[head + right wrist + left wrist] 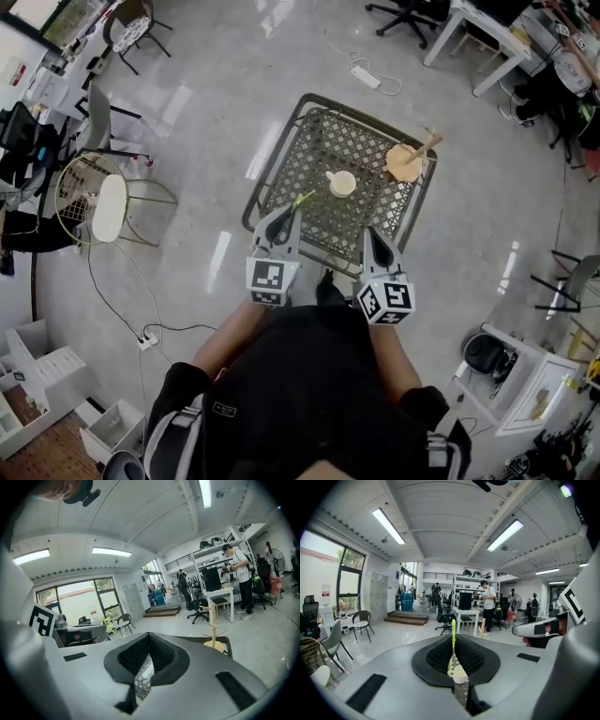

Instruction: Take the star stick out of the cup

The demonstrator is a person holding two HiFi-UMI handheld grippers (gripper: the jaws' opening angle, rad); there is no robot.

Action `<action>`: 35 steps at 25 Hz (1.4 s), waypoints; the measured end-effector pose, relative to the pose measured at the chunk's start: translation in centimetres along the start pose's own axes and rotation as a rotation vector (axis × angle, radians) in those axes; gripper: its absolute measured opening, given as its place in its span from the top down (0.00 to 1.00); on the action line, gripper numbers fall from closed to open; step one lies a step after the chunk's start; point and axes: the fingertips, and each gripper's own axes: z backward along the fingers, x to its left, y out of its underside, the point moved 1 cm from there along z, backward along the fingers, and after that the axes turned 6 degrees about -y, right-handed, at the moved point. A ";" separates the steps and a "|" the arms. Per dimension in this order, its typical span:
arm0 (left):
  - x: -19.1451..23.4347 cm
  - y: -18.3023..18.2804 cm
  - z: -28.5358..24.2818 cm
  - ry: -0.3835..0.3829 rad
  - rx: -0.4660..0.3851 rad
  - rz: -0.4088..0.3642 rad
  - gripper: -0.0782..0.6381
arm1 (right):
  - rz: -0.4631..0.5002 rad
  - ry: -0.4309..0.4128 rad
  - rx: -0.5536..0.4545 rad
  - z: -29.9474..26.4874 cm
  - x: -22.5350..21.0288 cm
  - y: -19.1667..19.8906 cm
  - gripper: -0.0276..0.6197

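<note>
A thin yellow-green star stick (303, 200) is pinched in my left gripper (286, 216), which is shut on it above the near left part of the mesh table. In the left gripper view the stick (453, 637) stands upright between the jaws, clear of the cream cup (460, 673) seen below it. The cup (342, 184) stands upright at the table's middle, to the right of the stick. My right gripper (375, 240) hovers over the table's near right edge, shut, with nothing in it. From the right gripper view the stick's star end (108, 624) shows at the left.
The dark metal lattice table (361, 141) carries a wooden peg stand (410, 159) at its far right. A wire chair with a white seat (105, 206) stands left on the floor. A power strip (366, 77) and cable lie beyond the table. Office desks and chairs ring the room.
</note>
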 end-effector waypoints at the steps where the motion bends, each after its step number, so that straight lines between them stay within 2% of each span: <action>1: 0.4 -0.3 0.7 -0.002 -0.009 0.001 0.85 | 0.004 0.001 -0.006 0.1 0.7 -0.2 0.96; 16: 5.5 -3.0 8.3 -0.014 -0.105 0.012 0.85 | 0.060 0.026 -0.055 -0.2 7.3 -1.4 0.96; 19: 6.2 -3.0 9.2 -0.001 -0.097 0.012 0.85 | 0.070 0.030 -0.070 -0.3 8.5 -1.8 0.96; 35: 6.9 -3.2 9.4 0.036 -0.116 0.007 0.85 | 0.084 0.060 -0.103 -0.8 10.0 -2.3 0.96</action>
